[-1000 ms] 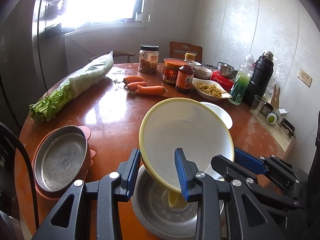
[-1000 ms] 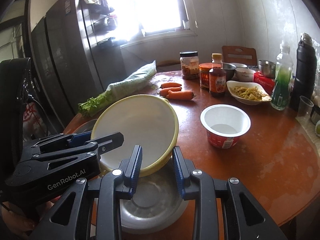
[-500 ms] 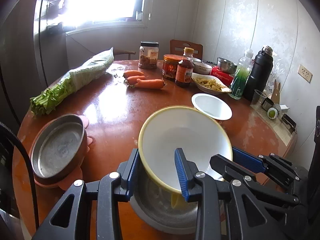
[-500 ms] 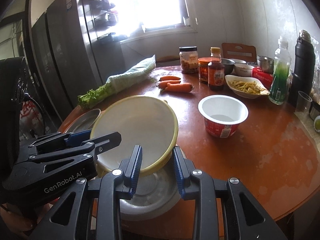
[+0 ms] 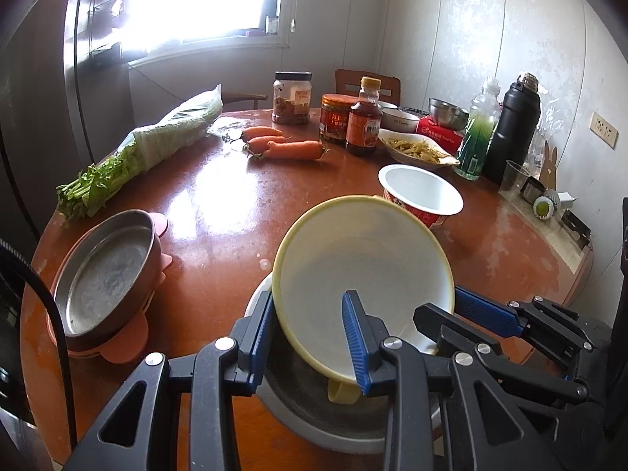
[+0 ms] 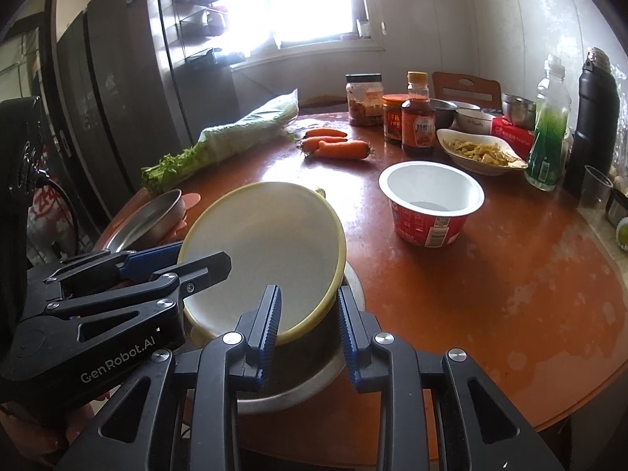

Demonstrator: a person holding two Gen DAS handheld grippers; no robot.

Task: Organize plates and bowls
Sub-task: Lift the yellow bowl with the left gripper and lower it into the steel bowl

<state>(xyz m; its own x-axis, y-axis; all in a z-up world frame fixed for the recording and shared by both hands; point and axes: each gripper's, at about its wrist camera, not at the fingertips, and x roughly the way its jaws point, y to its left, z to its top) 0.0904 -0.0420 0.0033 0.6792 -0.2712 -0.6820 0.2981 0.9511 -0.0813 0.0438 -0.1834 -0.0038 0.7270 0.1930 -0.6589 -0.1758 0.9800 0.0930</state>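
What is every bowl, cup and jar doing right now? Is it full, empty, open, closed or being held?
yellow bowl: empty, tilted, held by both grippers
steel bowl: under it, on table
noodle cup: open, empty
steel pan: empty
white dish: has food
sauce bottle: capped
left gripper: shut on rim
right gripper: closing on rim

A home kitchen or dining corner. A round wooden counter (image 5: 219,212) carries carrots (image 5: 292,149), celery (image 5: 137,157) and sauce jars (image 5: 333,117). A tall fridge (image 6: 117,117) stands far left beside a bright window (image 5: 204,0).
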